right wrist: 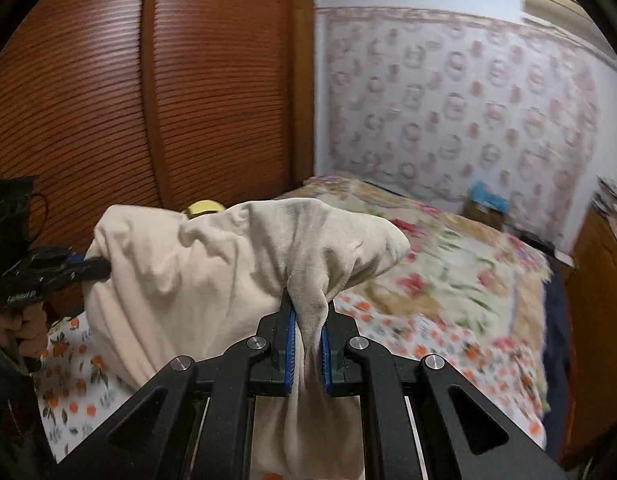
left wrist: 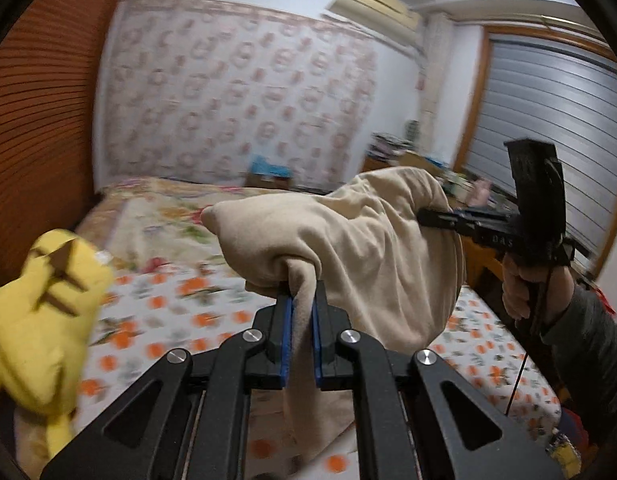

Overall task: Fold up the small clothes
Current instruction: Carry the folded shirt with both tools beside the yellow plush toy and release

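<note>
Bedroom around me: floral wallpaper at the back, a slatted wooden wardrobe (right wrist: 148,92) on one side, and the bed (left wrist: 488,348) with its orange-flowered sheet below both cameras. My left gripper (left wrist: 302,300) is clamped on a bunched edge of the cream garment (left wrist: 348,240), cloth pinched between the blue pads. My right gripper (right wrist: 308,312) is likewise closed on another gathered edge of it. From there the garment spans between the two, hanging in the air above the bed, its long axis running from one grip to the other, with slack bulging in the middle. Neither hand is nearer; both already hold it, so I judge the next move turns on drawing the grips apart to flatten it, then lowering it onto the sheet. A yellow garment (left wrist: 36,320) lies off to the left. On the right gripper's body I read only partial letters, perhaps "DAS"; too blurred to be sure.
</note>
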`<state>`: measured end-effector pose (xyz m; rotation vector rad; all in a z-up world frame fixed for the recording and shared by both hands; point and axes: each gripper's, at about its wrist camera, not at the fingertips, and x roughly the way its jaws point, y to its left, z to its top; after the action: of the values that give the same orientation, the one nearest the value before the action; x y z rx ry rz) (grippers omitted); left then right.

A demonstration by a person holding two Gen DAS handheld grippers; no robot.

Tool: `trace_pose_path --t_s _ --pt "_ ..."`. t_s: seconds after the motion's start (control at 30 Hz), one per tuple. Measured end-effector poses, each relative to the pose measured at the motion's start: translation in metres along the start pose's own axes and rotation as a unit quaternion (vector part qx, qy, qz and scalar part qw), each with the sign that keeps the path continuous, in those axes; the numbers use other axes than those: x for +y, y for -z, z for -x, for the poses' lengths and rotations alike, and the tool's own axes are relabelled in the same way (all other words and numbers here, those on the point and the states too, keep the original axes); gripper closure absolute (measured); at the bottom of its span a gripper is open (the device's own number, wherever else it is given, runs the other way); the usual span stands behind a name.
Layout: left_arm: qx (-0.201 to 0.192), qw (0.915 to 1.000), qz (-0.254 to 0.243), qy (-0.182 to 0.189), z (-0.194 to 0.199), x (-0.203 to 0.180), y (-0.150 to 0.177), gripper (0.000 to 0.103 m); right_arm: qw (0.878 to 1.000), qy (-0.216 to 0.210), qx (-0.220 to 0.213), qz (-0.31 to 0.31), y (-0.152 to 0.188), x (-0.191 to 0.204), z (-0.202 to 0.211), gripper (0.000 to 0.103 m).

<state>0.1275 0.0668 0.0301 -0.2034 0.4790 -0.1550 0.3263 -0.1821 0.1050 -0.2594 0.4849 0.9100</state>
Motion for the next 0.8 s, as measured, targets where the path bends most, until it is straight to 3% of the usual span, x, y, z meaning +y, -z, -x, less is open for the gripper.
trace_pose_path --t_s 0.23,0.47,0.73,0.8 --pt "-0.004 0.9948 0.058 -0.083 0.006 0.069 0.031 0.094 0.997 -0.053 0.024 0.047 -0.051 0.021 -0.120 0.093" --pt "0.001 0.9854 0.107 -0.132 0.007 0.110 0.059 0.094 0.991 -0.072 0.053 0.098 -0.085 0.055 -0.223 0.093" --pt "0.013 0.9802 0.117 -0.159 0.014 0.115 0.076 0.094 0.986 -0.098 0.082 0.104 -0.102 0.077 -0.283 0.092" --pt "0.020 0.9786 0.117 -0.168 0.012 0.117 0.079 0.094 0.988 -0.089 0.093 0.090 -0.103 0.074 -0.290 0.082"
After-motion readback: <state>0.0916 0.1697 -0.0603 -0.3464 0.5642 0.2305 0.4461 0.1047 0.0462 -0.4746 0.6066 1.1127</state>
